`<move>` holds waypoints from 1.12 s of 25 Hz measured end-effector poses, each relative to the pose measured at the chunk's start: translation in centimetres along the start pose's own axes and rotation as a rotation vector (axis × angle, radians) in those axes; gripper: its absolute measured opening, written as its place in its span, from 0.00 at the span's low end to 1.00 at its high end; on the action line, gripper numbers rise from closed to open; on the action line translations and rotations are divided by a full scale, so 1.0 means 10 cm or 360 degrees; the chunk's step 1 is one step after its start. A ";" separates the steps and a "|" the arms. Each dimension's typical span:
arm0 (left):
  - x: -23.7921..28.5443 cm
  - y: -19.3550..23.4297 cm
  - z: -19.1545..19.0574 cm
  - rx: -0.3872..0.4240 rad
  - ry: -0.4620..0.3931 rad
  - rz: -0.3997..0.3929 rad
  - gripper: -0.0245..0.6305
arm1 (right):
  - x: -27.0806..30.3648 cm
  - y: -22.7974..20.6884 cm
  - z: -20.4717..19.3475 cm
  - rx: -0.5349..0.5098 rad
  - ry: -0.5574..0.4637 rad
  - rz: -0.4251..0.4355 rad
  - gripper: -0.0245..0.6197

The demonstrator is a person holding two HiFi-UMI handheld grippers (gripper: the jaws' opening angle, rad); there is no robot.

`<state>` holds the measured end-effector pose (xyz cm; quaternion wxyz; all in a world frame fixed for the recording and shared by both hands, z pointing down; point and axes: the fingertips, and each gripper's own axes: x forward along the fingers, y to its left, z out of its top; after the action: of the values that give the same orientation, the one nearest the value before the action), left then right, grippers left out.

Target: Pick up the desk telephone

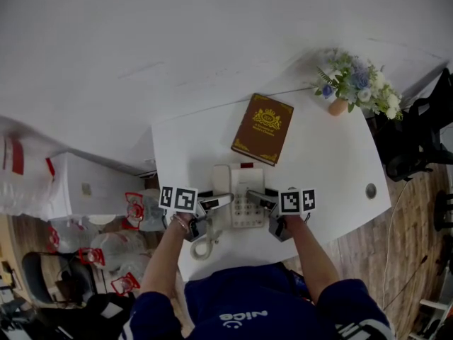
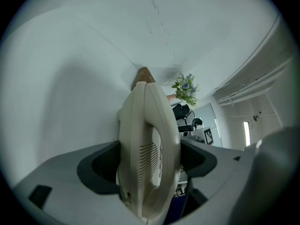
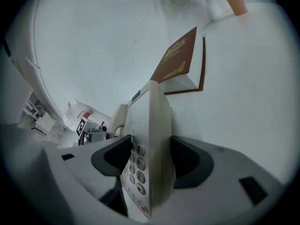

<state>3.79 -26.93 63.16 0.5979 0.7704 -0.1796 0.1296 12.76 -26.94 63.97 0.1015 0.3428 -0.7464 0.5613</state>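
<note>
Cream plastic desk telephone (image 1: 239, 190) near front edge of white rounded table (image 1: 333, 161); contact with tabletop unclear, possibly just lifted. Left gripper (image 1: 225, 200) clenched on handset side, right gripper (image 1: 252, 195) clenched on keypad side. Bare tabletop to the right. Brown gold-stamped hardcover book (image 1: 262, 128) just behind telephone. Blue-and-white flower bunch (image 1: 357, 83) at far right corner. Coiled cream cord (image 1: 202, 246) at front edge.

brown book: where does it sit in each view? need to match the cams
Head view: the brown book lies at centre, just beyond the desk telephone.
Left gripper view: only a brown sliver shows, peeking over the telephone's top, at centre frame.
Right gripper view: upper centre-right, lying flat behind the telephone.
Shared landmark: the desk telephone, which sits nearer than the book in every view.
</note>
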 end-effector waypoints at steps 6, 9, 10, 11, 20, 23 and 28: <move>-0.02 0.00 0.00 -0.0010 -0.0030 -0.0014 0.64 | 0.00 0.02 0.01 -0.0002 0.0010 -0.0030 0.47; -0.02 -0.01 -0.01 -0.0018 -0.0038 -0.0018 0.64 | -0.01 0.03 0.00 -0.0007 0.0014 -0.0048 0.47; -0.02 -0.01 -0.01 -0.0022 -0.0040 -0.0018 0.64 | -0.02 0.03 0.00 -0.0008 0.0015 -0.0051 0.47; -0.03 -0.01 -0.01 -0.0028 -0.0041 -0.0021 0.64 | -0.02 0.04 0.00 -0.0010 0.0014 -0.0053 0.47; -0.20 -0.14 -0.12 0.0002 -0.0072 -0.0035 0.64 | -0.11 0.24 -0.11 -0.0035 -0.0030 -0.0045 0.47; -0.27 -0.24 -0.11 0.0040 -0.0092 -0.0048 0.64 | -0.17 0.35 -0.10 -0.0071 -0.0064 -0.0045 0.47; -0.42 -0.45 -0.07 0.0120 -0.0118 -0.0052 0.64 | -0.28 0.57 -0.05 -0.0121 -0.0131 -0.0029 0.47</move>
<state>1.96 -24.71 57.72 0.5633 0.7996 -0.1839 0.0978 11.14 -24.59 58.26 0.0887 0.3683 -0.7676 0.5171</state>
